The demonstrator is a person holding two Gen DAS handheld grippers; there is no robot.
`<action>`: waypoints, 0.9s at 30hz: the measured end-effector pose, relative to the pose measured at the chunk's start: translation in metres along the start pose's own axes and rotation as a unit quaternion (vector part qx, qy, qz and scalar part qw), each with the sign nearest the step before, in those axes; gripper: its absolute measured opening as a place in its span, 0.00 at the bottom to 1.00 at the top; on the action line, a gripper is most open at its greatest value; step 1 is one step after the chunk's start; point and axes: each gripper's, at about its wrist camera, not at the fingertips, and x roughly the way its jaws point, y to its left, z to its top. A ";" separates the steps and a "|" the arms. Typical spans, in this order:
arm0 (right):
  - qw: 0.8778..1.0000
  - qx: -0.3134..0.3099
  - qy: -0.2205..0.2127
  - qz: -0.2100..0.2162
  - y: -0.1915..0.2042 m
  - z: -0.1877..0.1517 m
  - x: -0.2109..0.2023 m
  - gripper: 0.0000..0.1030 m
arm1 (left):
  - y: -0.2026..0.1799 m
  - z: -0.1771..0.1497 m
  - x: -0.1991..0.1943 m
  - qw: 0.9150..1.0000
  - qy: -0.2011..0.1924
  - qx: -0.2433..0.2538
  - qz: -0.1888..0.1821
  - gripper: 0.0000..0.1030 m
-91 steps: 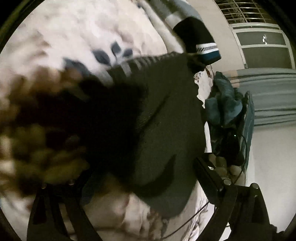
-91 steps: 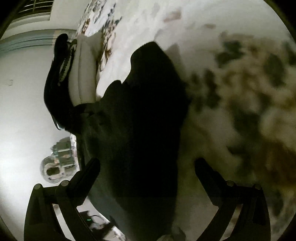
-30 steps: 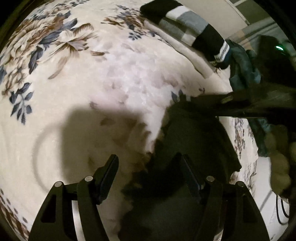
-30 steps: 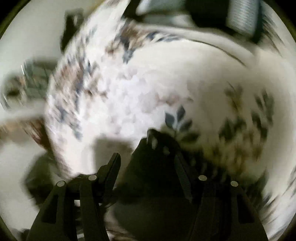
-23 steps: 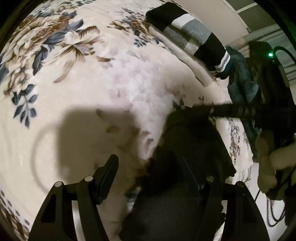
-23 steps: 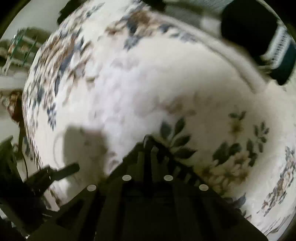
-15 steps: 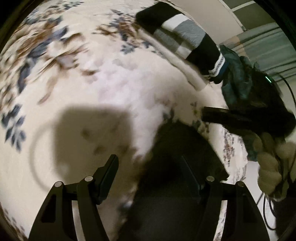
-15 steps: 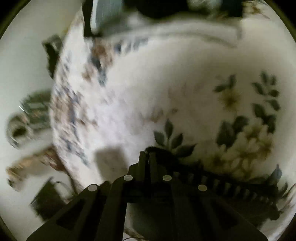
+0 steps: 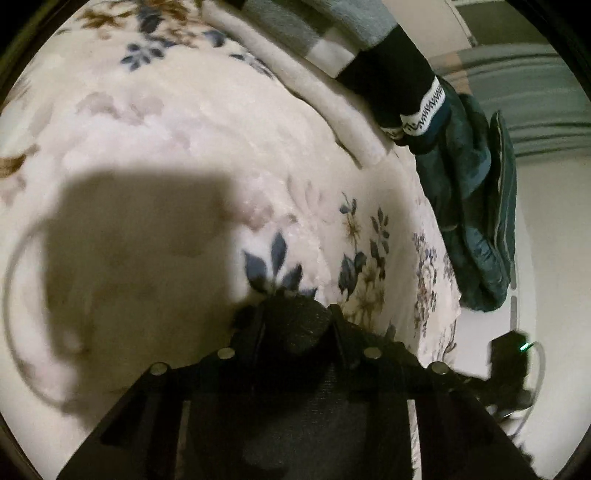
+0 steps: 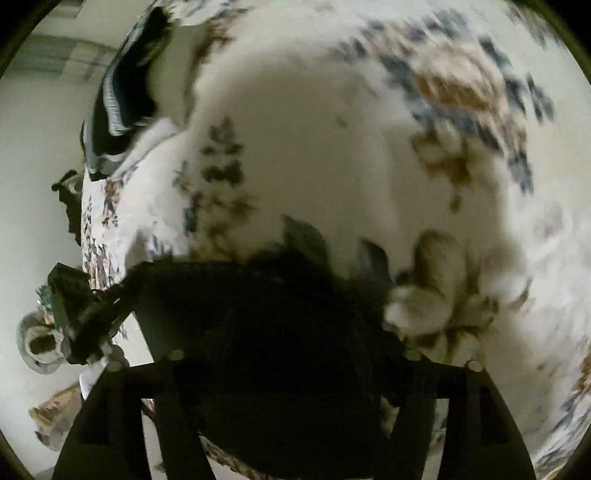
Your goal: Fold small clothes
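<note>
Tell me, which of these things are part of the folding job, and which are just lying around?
In the job:
- dark knitted garment
- left gripper, shut on it
- right gripper, shut on it

Lying about:
- striped black-and-grey folded sweater
- teal padded jacket
- cream floral blanket

Dim, hard shadows, fisheye-warped edges; right view seemingly motion-blurred.
</note>
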 end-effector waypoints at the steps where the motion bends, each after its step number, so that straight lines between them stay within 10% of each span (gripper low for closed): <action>1: 1.000 0.000 0.002 0.010 -0.006 -0.001 0.006 0.68 | 0.001 0.000 0.000 1.000 0.000 -0.007 -0.002 0.27; 4: 0.999 0.003 -0.007 0.043 -0.014 0.000 0.022 0.59 | 0.000 0.003 -0.001 1.000 0.004 -0.014 0.013 0.39; 5: 0.999 0.001 -0.026 0.036 -0.015 0.001 0.022 0.13 | -0.001 0.003 -0.004 1.000 0.001 -0.014 0.022 0.42; 6: 0.999 0.005 -0.039 0.030 -0.013 0.002 0.021 0.05 | -0.003 0.004 -0.010 1.000 -0.008 -0.012 0.026 0.45; 10: 0.993 0.036 -0.109 0.025 -0.011 0.013 -0.002 0.04 | -0.010 0.005 -0.044 0.996 -0.051 0.016 0.073 0.62; 15: 0.997 0.067 -0.025 0.031 -0.018 0.022 0.018 0.18 | -0.001 -0.024 -0.074 0.978 -0.073 0.059 0.185 0.62; 18: 0.991 0.109 -0.032 0.063 -0.038 -0.001 -0.009 0.50 | 0.018 -0.069 -0.082 0.964 -0.054 0.069 0.250 0.62; 23: 0.980 0.167 -0.013 0.110 -0.067 -0.069 -0.029 0.50 | 0.059 -0.147 -0.064 0.948 0.014 0.061 0.314 0.62; 27: 0.981 0.167 0.027 0.097 -0.067 -0.105 -0.008 0.50 | 0.063 -0.161 -0.052 0.951 -0.015 0.077 0.300 0.93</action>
